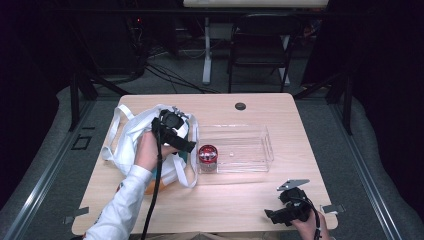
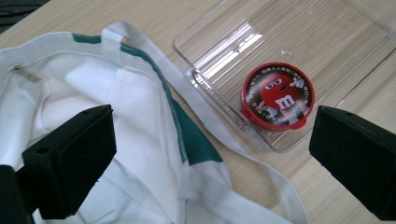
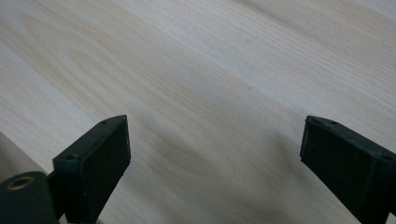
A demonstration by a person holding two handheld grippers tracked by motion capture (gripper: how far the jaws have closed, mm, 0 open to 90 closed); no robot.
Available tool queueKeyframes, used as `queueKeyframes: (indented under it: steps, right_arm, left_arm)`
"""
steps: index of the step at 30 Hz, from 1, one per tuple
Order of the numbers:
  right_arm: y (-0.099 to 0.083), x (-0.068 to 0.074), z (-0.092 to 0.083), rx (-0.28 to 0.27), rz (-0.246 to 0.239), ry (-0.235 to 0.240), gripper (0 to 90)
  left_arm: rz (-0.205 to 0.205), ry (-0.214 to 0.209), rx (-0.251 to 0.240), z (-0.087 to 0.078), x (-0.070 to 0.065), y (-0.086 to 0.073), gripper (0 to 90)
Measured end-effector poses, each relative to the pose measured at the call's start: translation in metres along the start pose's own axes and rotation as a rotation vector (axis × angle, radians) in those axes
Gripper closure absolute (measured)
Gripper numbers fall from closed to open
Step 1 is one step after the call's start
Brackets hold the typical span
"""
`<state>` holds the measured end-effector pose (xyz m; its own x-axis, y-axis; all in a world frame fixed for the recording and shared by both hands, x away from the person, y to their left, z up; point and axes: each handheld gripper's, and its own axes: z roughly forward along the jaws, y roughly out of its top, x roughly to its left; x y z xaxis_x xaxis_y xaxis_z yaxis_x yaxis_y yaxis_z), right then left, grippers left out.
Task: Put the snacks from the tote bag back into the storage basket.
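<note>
A: Big picture first. Wooden table (image 1: 250,200), white tote bag (image 1: 131,137) lying on its left part, clear plastic tray (image 1: 250,131) right of the bag. Where's the candy tin?

B: Red-lidded round tin (image 1: 207,154) stands upright in the tray's left end, tight to the near-left corner. In the left gripper view it's the tin (image 2: 277,94) w/ the cartoon lid, inside the tray wall (image 2: 219,116), just beside a bag strap (image 2: 233,140).

A: Grippers?

B: Left gripper (image 1: 176,131) hangs over the bag mouth, jaws spread wide, nothing between them. Pads (image 2: 79,154) are clear of cloth and tin. Right gripper (image 1: 285,212) is parked near the table's front right edge, jaws also wide apart, over bare wood (image 3: 210,93), nothing held.

A: So the step, I'd guess, is going into the bag for the next item?

B: Looks that way to me. Tips: keep jaws wide on entry, come in thru the open mouth (image 2: 93,93), not across the straps, which could snag a pad. Bag is limp, so prob. worth pinning the rim w/ the right gripper. Can't tell what's left inside; folds hide it. Grab only once cloth is out of the pinch, and lift clear of the tray wall so the tin isn't knocked.
</note>
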<state>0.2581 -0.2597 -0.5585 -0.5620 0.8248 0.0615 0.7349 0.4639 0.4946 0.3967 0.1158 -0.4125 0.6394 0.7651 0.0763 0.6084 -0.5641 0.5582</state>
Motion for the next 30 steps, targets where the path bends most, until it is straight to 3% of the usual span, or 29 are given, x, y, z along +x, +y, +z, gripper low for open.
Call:
queueKeyframes:
  steps: [8, 17, 22, 24, 25, 30]
  right_arm:
    - [-0.001, 0.0, 0.0, 0.0, 0.009, -0.007, 8.0]
    - [0.0, 0.0, 0.0, 0.006, 0.006, -0.007, 7.9]
    - [0.0, 0.0, 0.0, 0.005, 0.008, -0.007, 7.9]
    - [-0.002, 0.002, 0.002, -0.031, 0.036, -0.004, 7.9]
    - [-0.001, 0.001, 0.001, -0.004, 0.018, -0.007, 7.9]
    - [0.0, 0.0, 0.0, 0.007, 0.005, -0.001, 7.9]
  left_arm:
    - [-0.038, 0.039, -0.036, -0.019, 0.016, -0.032, 0.2]
    - [-0.102, 0.074, -0.047, -0.027, 0.037, -0.078, 0.1]
    - [-0.138, 0.102, -0.059, -0.03, 0.043, -0.107, 0.1]
    - [-0.149, 0.109, -0.072, -0.031, 0.044, -0.116, 0.1]
    - [-0.155, 0.108, -0.075, -0.032, 0.045, -0.12, 0.1]
    - [-0.169, 0.12, -0.098, -0.034, 0.045, -0.146, 0.1]
